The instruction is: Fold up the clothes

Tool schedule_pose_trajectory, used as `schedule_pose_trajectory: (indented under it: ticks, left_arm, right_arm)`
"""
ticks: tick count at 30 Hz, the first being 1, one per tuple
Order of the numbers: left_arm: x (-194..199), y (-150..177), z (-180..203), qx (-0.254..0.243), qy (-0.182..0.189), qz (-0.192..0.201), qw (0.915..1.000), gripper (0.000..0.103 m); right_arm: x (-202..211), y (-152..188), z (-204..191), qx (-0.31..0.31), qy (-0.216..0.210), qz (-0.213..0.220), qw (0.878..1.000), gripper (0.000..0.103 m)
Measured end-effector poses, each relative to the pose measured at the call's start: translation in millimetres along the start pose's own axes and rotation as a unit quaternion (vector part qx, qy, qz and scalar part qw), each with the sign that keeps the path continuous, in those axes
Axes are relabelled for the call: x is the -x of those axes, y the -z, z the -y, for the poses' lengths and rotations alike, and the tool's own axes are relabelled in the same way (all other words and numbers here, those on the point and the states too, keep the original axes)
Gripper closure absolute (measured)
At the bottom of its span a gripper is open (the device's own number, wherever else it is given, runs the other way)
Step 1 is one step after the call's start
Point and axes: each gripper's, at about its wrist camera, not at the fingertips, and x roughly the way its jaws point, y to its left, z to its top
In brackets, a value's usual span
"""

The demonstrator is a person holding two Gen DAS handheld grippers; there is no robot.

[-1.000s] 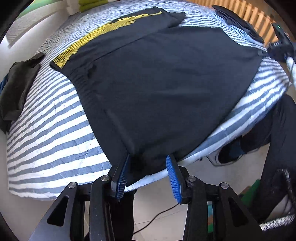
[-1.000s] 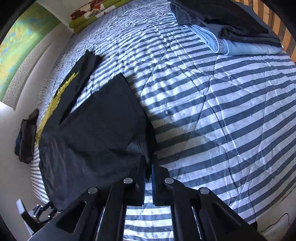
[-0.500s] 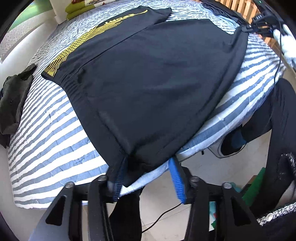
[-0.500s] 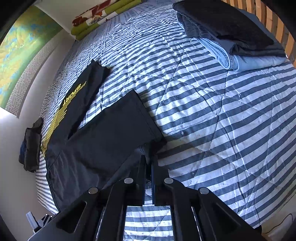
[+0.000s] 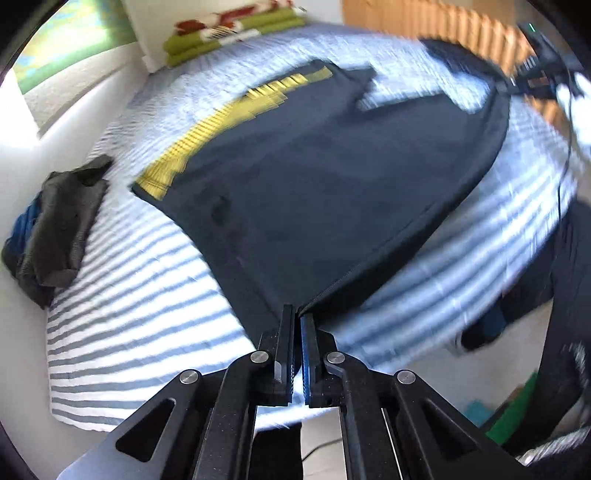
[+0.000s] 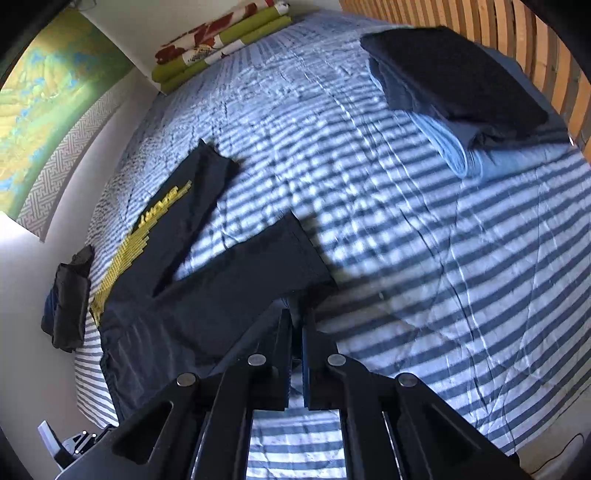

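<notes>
Black trousers with a yellow side stripe [image 5: 332, 177] lie spread on the striped bed [image 5: 122, 295]. My left gripper [image 5: 297, 314] is shut on the trousers' near corner at the bed's edge, and the cloth is pulled taut from it. In the right wrist view the same trousers [image 6: 221, 280] stretch away to the left, and my right gripper [image 6: 297, 317] is shut on the end of one leg, lifted a little off the bed. The right gripper shows far off in the left view [image 5: 532, 79], holding the other end.
A stack of folded clothes [image 6: 461, 92] sits at the back right by the slatted wooden headboard [image 6: 535, 44]. A dark crumpled garment [image 5: 62, 225] lies at the bed's left edge by the wall. Green patterned pillows [image 6: 221, 33] are at the far end. A person's dark-clothed legs [image 5: 569, 295] stand right of the bed.
My left gripper has shut on the trousers' corner, having been open around it, and lifted with it. The right gripper has raised its leg end higher, still shut.
</notes>
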Motion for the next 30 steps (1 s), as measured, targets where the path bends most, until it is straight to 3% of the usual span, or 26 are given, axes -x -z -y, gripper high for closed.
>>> schedule_pose_trajectory:
  ticks: [7, 13, 21, 30]
  left_arm:
    - [23.6, -48.5, -57.9, 0.049, -0.008, 0.049, 0.9976, 0.101]
    - [4.3, -102.2, -115.1, 0.073, -0.017, 0.063, 0.9952, 0.101]
    - [-82.3, -162.9, -204.9, 0.119, -0.009, 0.033, 0.9923, 0.101]
    - [-160.1, -173.8, -248.2, 0.15, -0.004, 0.001, 0.9887, 0.101]
  right_arm:
    - [5.1, -49.8, -49.3, 0.021, -0.009, 0.045, 0.999, 0.099]
    - [-18.0, -108.6, -99.4, 0.021, -0.011, 0.062, 0.998, 0.099]
    - [-94.4, -183.4, -180.8, 0.059, 0.038, 0.063, 0.996, 0.099]
    - [-208.0, -221.6, -228.9, 0.081, 0.092, 0.028, 0.992, 0.1]
